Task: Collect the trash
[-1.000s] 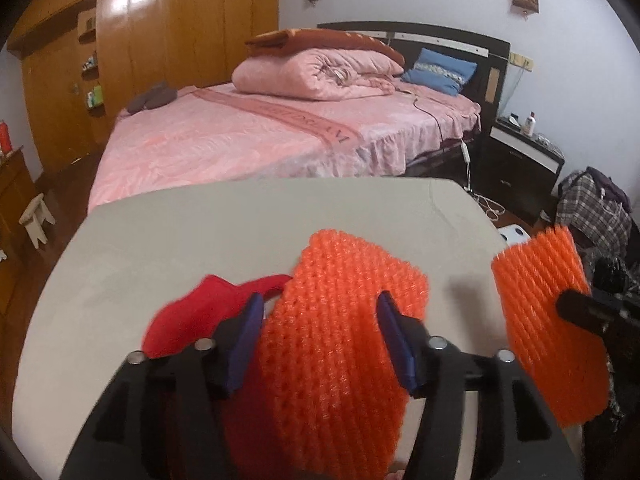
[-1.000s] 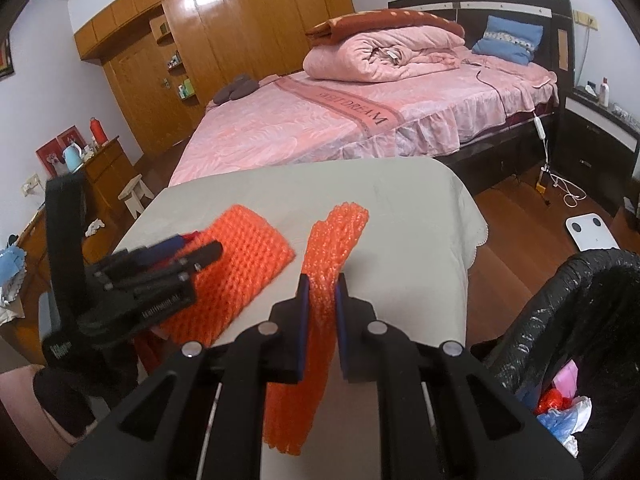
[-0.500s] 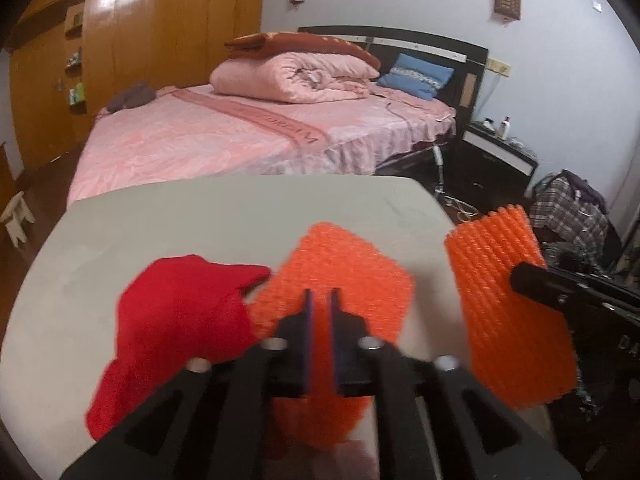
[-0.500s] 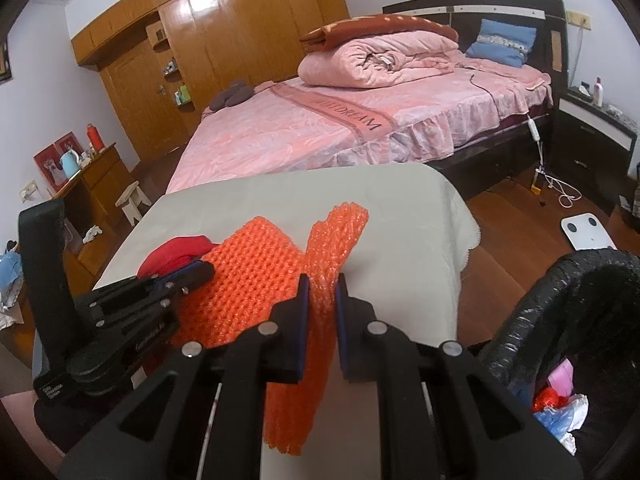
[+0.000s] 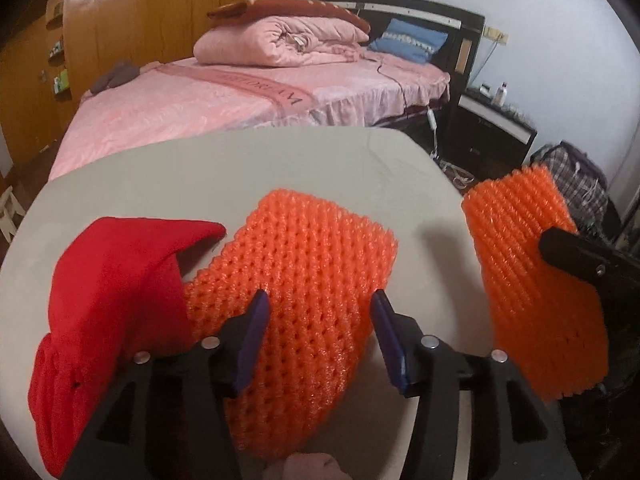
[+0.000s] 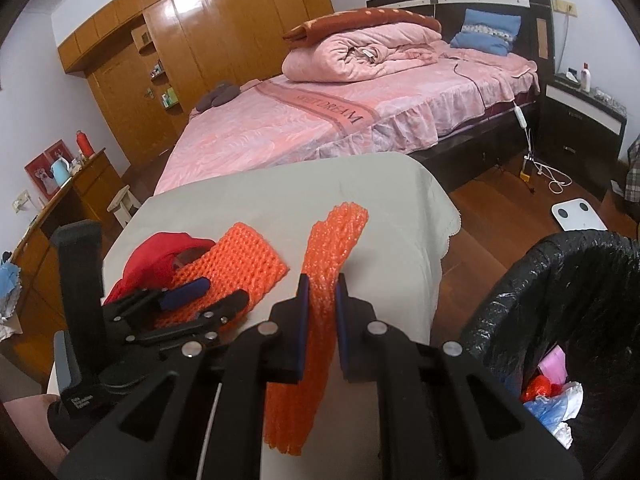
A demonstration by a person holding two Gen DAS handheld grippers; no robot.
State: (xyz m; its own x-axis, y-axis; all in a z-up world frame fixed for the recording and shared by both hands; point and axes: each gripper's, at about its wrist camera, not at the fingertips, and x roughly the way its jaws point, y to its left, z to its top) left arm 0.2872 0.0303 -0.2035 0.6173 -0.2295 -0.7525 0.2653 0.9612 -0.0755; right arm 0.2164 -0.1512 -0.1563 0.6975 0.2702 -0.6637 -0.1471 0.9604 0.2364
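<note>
At the bottom of the left wrist frame, the left gripper (image 5: pixel 318 326) has its blue-padded fingers (image 5: pixel 252 336) apart and opening, with the flat orange foam net sleeve (image 5: pixel 304 280) between them; the pads do not press it. This net lies on the grey-covered table (image 5: pixel 200 176), in the centre, beside a red cloth (image 5: pixel 112 280). In the middle of the right wrist frame, the right gripper (image 6: pixel 322 312) is clamped on a second orange foam net (image 6: pixel 320 280), lifted edge-on. A black-lined trash bin (image 6: pixel 560 300) stands at lower right
</note>
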